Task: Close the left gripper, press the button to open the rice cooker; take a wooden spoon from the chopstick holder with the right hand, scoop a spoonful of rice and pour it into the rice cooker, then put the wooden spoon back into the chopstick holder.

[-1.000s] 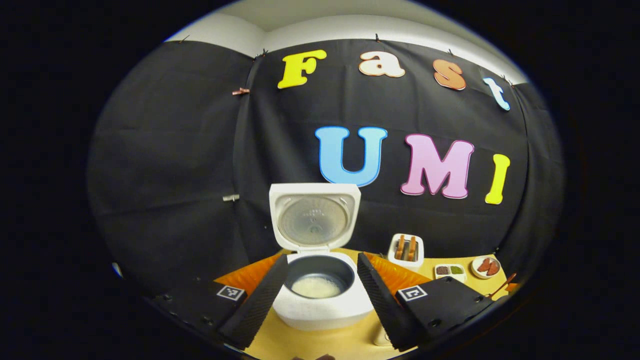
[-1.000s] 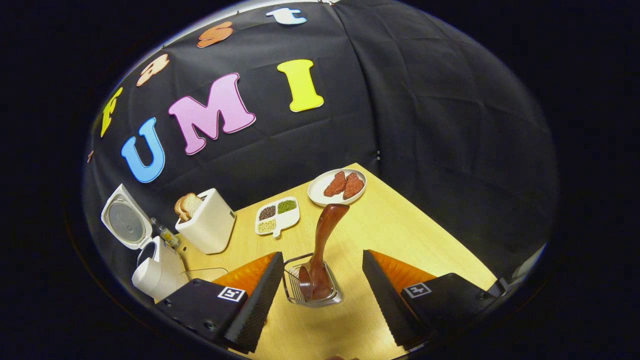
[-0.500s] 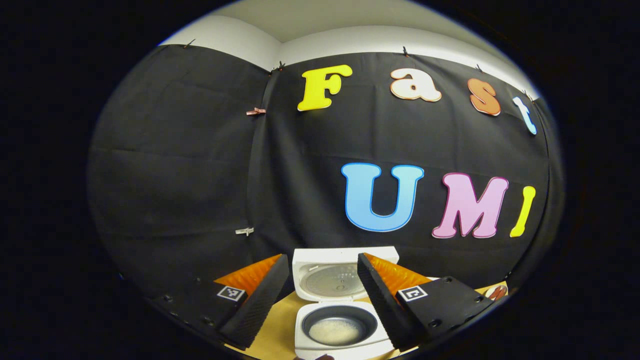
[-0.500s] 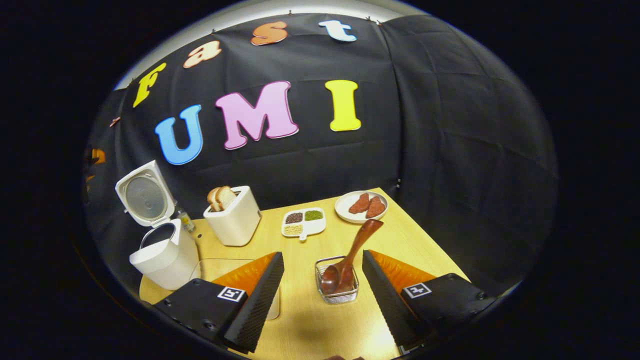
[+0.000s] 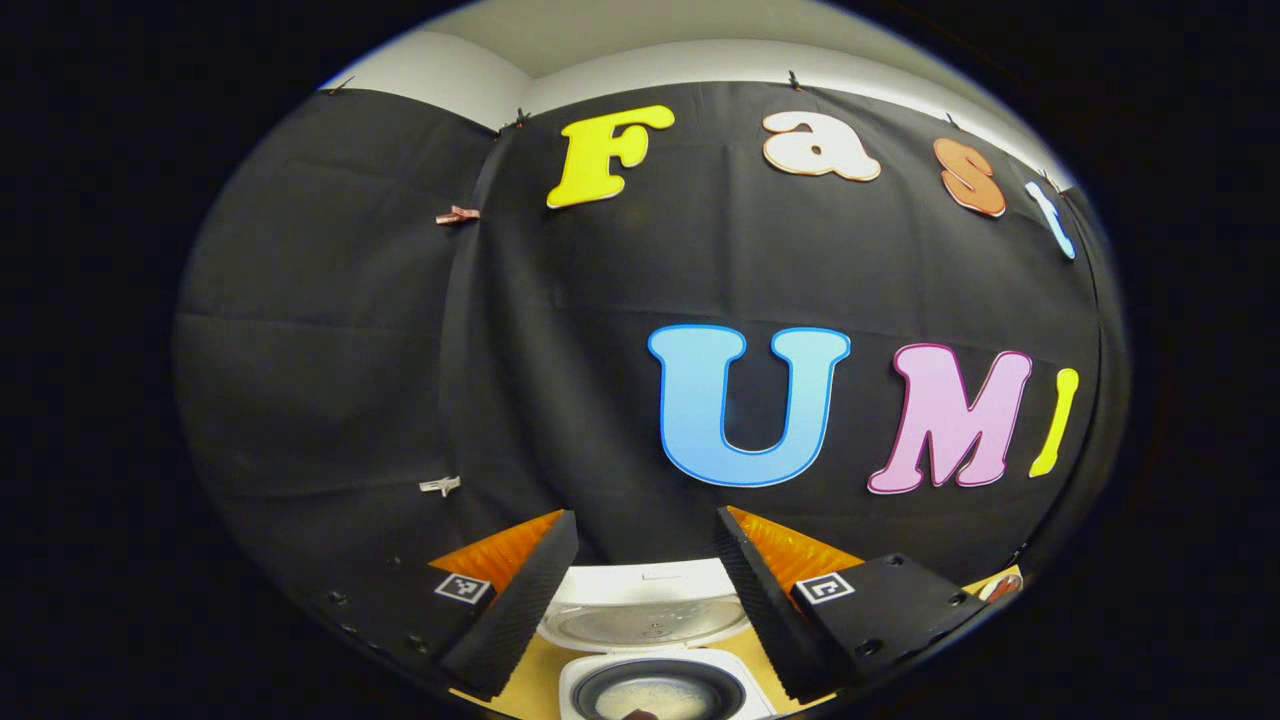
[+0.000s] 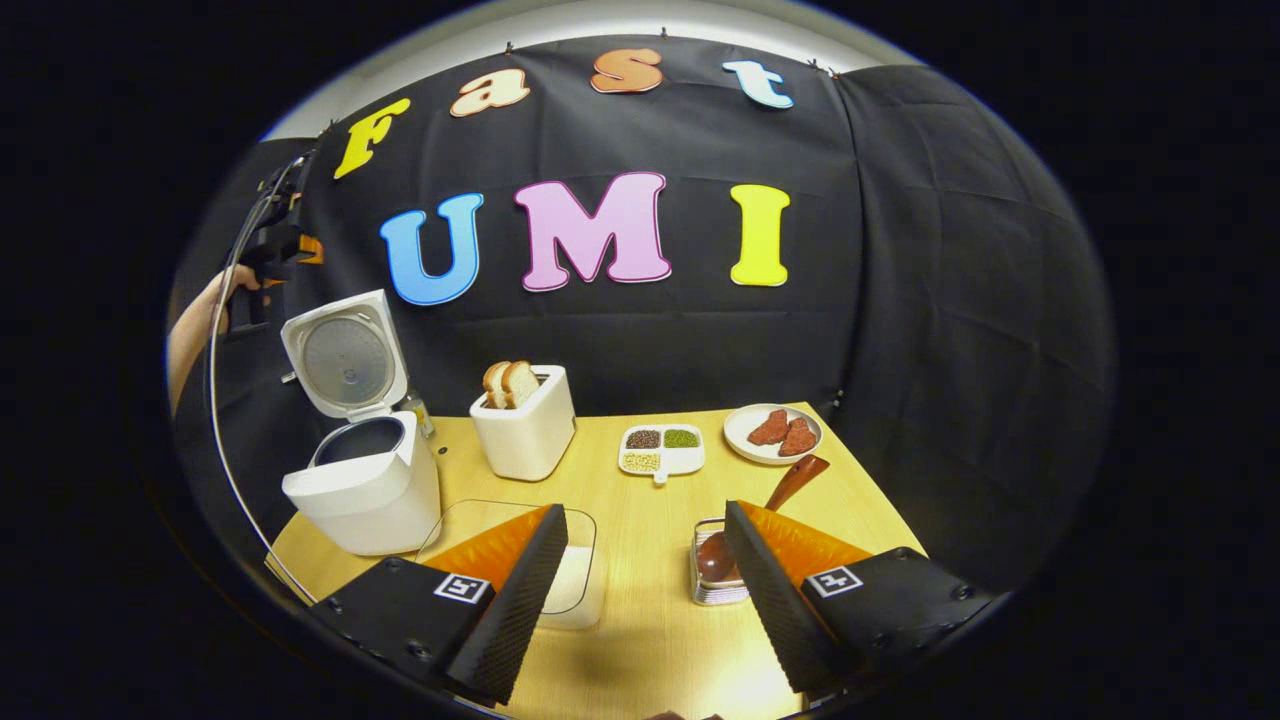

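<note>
The white rice cooker (image 6: 365, 490) stands open at the table's left, its lid (image 6: 343, 355) upright. In the left gripper view the lid (image 5: 645, 610) and the pot with rice (image 5: 660, 695) lie low between my fingers; my left gripper (image 5: 645, 518) is open and empty above them. The wooden spoon (image 6: 795, 480) leans in the wire chopstick holder (image 6: 712, 585), bowl down, partly behind my right finger. My right gripper (image 6: 645, 512) is open, holding nothing, back from the holder. The left gripper (image 6: 265, 250), held by a hand, hovers above the cooker.
A glass container of rice (image 6: 575, 585) sits by my left finger in the right gripper view. Behind it stand a white toaster with bread (image 6: 525, 430), a divided dish of grains (image 6: 660, 450) and a plate of meat (image 6: 772, 432) on the wooden table (image 6: 640, 620).
The right gripper has drawn back and up from the holder, leaving the spoon in it. The left gripper has risen, so the cooker has dropped to the bottom of its view.
</note>
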Demonstrator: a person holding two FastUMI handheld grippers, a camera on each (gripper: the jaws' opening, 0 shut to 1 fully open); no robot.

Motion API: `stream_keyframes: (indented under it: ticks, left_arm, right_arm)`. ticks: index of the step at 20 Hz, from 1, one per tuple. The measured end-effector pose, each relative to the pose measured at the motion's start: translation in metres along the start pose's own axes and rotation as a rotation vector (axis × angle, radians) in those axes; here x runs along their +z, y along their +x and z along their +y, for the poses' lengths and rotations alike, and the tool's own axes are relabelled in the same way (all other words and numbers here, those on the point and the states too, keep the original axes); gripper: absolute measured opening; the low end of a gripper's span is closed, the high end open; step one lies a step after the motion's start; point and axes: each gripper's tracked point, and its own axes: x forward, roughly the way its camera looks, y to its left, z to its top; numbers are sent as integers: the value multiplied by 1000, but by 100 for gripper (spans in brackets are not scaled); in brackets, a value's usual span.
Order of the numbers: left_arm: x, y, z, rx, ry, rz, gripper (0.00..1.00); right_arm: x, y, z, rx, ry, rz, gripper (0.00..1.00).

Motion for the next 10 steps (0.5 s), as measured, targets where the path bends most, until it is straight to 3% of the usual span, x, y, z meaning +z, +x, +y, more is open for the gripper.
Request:
stream_keyframes:
  ticks: [2, 7, 10]
  left_arm:
    - [-17, 23, -4, -10, -36, 43, 95]
    - [-35, 61, -15, -28, -11, 94, 95]
    - [-69, 70, -11, 32, 7, 198, 95]
  right_arm:
    - [0, -5, 7, 6, -9, -2, 99]
    - [-20, -15, 13, 11, -28, 37, 99]
    - [-22, -15, 19, 29, -8, 48, 99]
